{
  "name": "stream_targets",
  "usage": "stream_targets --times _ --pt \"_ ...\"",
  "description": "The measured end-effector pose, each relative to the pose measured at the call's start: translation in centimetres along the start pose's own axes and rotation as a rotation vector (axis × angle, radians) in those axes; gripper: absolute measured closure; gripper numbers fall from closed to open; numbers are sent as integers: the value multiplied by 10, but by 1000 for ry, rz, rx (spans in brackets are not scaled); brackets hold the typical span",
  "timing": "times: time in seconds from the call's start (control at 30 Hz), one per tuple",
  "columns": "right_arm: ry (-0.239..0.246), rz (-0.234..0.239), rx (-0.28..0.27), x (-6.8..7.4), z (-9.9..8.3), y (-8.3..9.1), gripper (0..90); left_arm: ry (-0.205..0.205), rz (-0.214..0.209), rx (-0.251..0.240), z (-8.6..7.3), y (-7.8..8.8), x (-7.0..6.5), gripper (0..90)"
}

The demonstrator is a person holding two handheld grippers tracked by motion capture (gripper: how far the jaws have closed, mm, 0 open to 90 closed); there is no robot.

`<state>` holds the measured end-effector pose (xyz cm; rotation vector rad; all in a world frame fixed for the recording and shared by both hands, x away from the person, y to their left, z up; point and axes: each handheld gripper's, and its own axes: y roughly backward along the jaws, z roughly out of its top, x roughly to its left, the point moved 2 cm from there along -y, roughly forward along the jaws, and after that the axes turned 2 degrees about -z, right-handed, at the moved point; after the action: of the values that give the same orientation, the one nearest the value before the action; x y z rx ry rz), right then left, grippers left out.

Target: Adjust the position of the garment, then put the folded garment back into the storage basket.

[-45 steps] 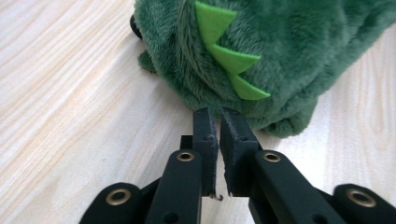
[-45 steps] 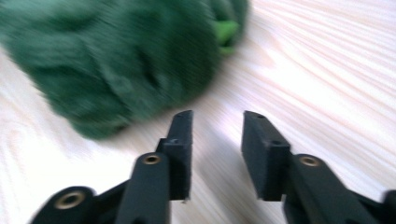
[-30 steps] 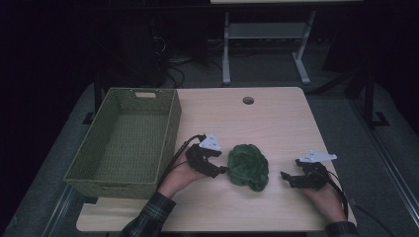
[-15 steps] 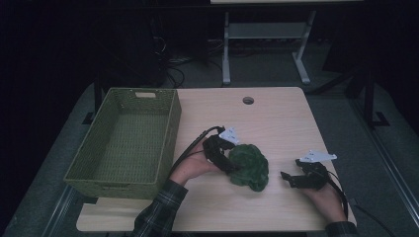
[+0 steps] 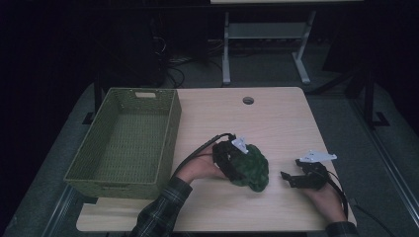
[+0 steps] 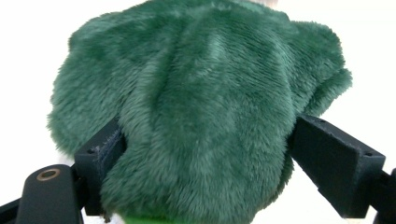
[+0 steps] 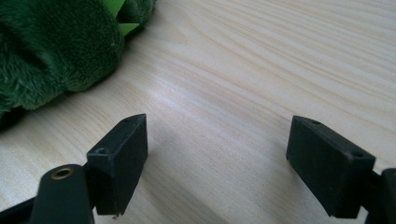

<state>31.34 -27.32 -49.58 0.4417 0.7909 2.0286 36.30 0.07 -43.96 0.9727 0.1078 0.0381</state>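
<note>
On the pale wooden table (image 5: 276,123) a green plush toy (image 5: 251,169) lies toward the near edge, roughly midway across, with bare tabletop open behind it up to the round cable hole (image 5: 248,100) and more bare wood to its right. A green woven basket (image 5: 129,140) stands along the table's left side, its right wall near the toy but apart from it, its near corner hanging past the table's front edge.

From the near-left, the left gripper (image 5: 242,165) is pushed onto the toy. Its jaws have just been opening and stand wide, one on each side of the plush body; in the left gripper view the fur (image 6: 205,116) bulges between them and brushes both inner faces, though whether the pads press in I cannot tell.

Just right of the toy, the right gripper (image 5: 289,177) rests low by the near edge, jaws apart with nothing but bare wood between them, pointing toward the toy without touching it.
</note>
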Motion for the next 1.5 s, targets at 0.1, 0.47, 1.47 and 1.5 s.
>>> stream_targets --times 0.1,0.47,1.47,1.5 --pt "1 0 0 0 0 0 204 -4 6 12 0 -4 -2 154" --pt "-2 -4 -1 0 0 0 208 -51 61 62 -2 -17 -9 154" --pt "-4 -9 -2 -1 1 0 215 -45 101 82 -2 2 -5 665" --pt "-4 -9 -2 -1 0 0 215 -34 103 71 -2 4 -5 665"
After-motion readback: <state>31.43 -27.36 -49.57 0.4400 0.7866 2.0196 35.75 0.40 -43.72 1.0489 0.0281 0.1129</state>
